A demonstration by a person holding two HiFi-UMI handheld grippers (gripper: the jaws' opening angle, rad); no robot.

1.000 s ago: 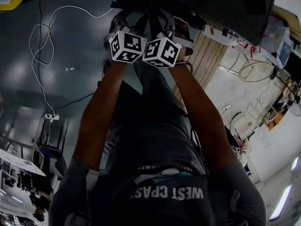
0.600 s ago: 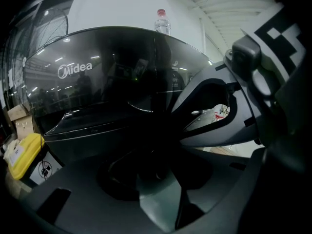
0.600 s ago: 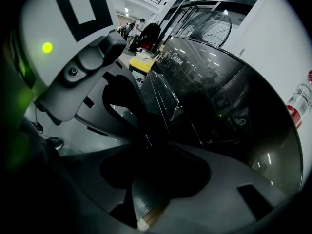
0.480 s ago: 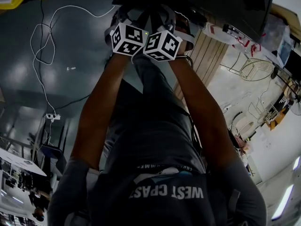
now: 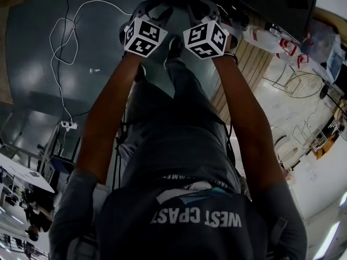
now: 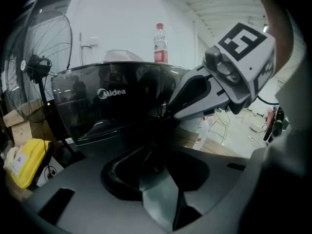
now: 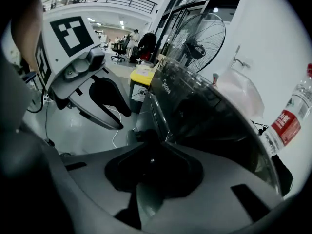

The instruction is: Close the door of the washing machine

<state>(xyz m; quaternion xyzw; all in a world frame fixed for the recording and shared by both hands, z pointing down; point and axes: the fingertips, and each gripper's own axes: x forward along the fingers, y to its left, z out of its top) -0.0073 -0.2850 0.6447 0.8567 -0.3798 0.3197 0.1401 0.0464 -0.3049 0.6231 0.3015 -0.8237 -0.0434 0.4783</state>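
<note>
The washing machine's dark glass lid (image 6: 112, 101) with a white logo stands tilted up in front of both grippers. My left gripper (image 6: 158, 116) has just been closing, and its jaws hold the lid's near edge between them. Just beside it, my right gripper (image 7: 148, 130) has also been closing and grips the same edge of the lid (image 7: 204, 116). In the head view the left gripper (image 5: 152, 7) and right gripper (image 5: 203, 7) reach side by side into the dark machine top (image 5: 260, 4), where their tips are lost in shadow.
A standing fan (image 6: 41, 62) is left of the machine and a water bottle (image 6: 161, 43) stands behind the lid. A yellow box (image 6: 24, 162) lies low on the left. A white cable (image 5: 65, 31) and a power strip (image 5: 68, 125) lie on the floor.
In the head view both marker cubes have moved up the frame and spread apart. The arms now stretch further toward the machine.
</note>
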